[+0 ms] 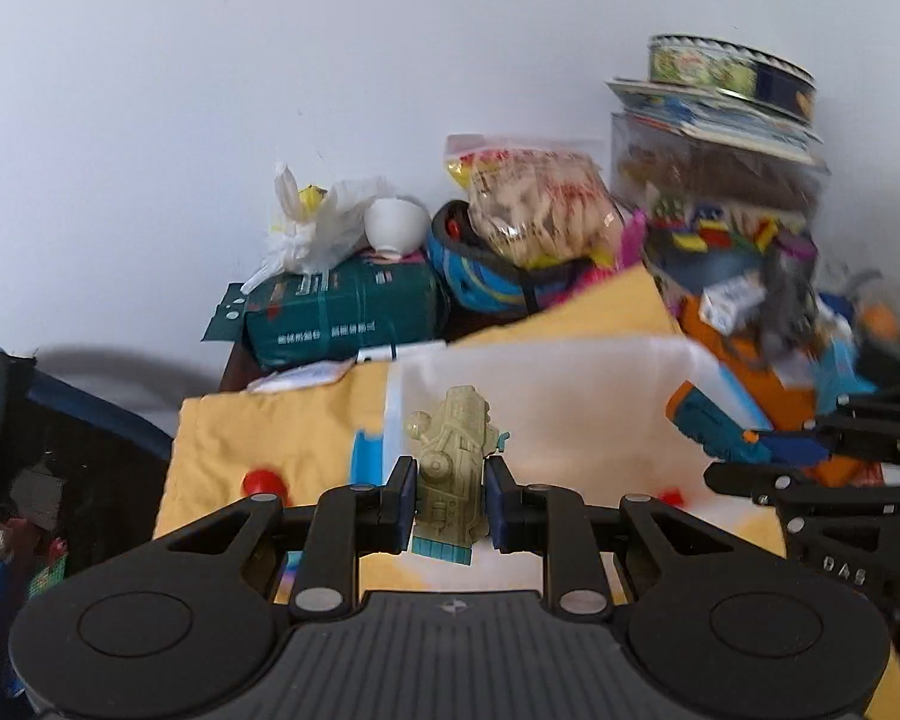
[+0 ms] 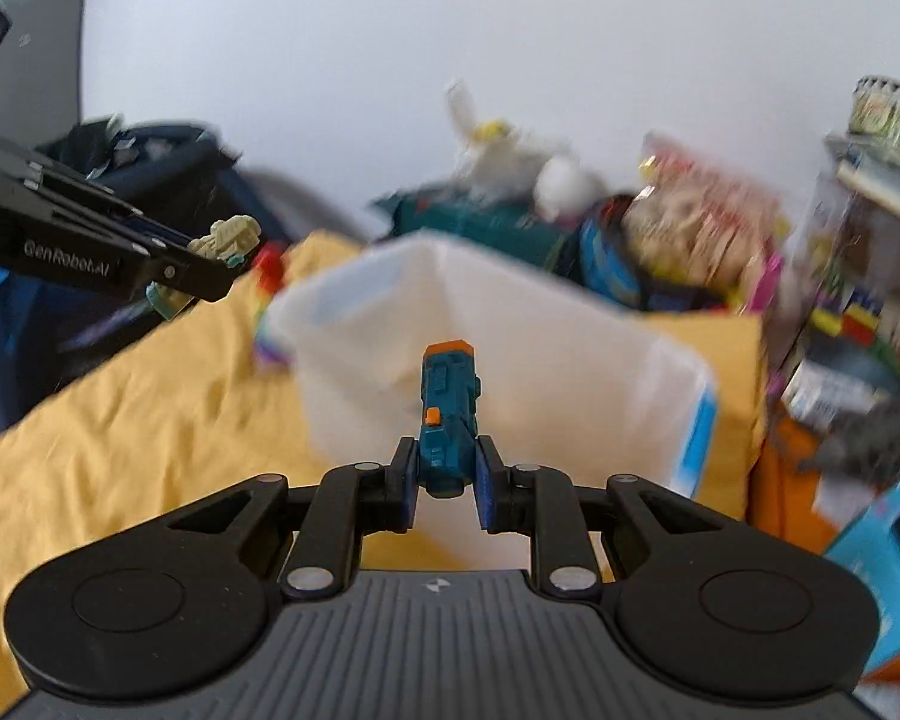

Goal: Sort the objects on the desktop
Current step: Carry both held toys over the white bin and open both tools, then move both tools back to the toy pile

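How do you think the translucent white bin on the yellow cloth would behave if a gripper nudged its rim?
The translucent white bin looks thin-walled, so probably light and somewhat flexible. It seems to hold little, so a nudge would likely slide or tip it. The rumpled yellow cloth beneath may bunch rather than let it glide.

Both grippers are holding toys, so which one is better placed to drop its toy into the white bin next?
Right, probably. The right gripper holds the teal toy aimed at the white bin opening; the left gripper, holding the beige toy, sits off to the bin's side.
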`<action>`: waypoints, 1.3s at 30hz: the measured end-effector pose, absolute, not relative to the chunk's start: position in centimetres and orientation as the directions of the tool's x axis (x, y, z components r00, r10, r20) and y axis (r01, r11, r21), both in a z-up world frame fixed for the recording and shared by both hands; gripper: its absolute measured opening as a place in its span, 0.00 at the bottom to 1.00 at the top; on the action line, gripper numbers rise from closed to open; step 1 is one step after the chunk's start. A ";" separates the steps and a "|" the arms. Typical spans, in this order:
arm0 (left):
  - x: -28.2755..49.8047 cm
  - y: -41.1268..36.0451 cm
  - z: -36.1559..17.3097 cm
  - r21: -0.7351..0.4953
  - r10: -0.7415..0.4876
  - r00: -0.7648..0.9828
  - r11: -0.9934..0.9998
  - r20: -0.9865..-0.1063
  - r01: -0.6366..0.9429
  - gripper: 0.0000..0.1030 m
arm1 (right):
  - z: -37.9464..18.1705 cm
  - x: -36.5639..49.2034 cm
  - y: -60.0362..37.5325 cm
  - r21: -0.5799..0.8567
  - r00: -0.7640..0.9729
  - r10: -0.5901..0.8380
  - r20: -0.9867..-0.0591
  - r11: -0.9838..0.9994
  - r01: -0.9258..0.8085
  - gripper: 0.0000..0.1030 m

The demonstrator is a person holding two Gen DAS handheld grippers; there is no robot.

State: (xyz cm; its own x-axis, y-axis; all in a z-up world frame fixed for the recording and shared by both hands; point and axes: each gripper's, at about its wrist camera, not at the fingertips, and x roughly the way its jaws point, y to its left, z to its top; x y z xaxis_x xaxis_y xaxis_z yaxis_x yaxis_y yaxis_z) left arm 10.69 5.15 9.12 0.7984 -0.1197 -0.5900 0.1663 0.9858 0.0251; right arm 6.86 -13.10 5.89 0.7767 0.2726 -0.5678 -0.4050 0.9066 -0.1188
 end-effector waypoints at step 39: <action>0.5 2.8 -5.9 -0.060 -0.180 0.562 0.972 -0.807 0.225 0.70 | -5.4 1.5 -12.3 0.074 0.526 0.378 -0.762 0.858 -0.508 0.50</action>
State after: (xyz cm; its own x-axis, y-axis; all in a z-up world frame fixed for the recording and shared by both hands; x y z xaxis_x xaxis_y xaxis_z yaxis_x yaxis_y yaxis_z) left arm 0.52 2.76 -5.89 0.5621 -0.1800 -0.8072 0.2254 0.9724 -0.0599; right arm 1.50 -12.28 -5.41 0.5265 0.3775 -0.7618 -0.5079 0.8582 0.0743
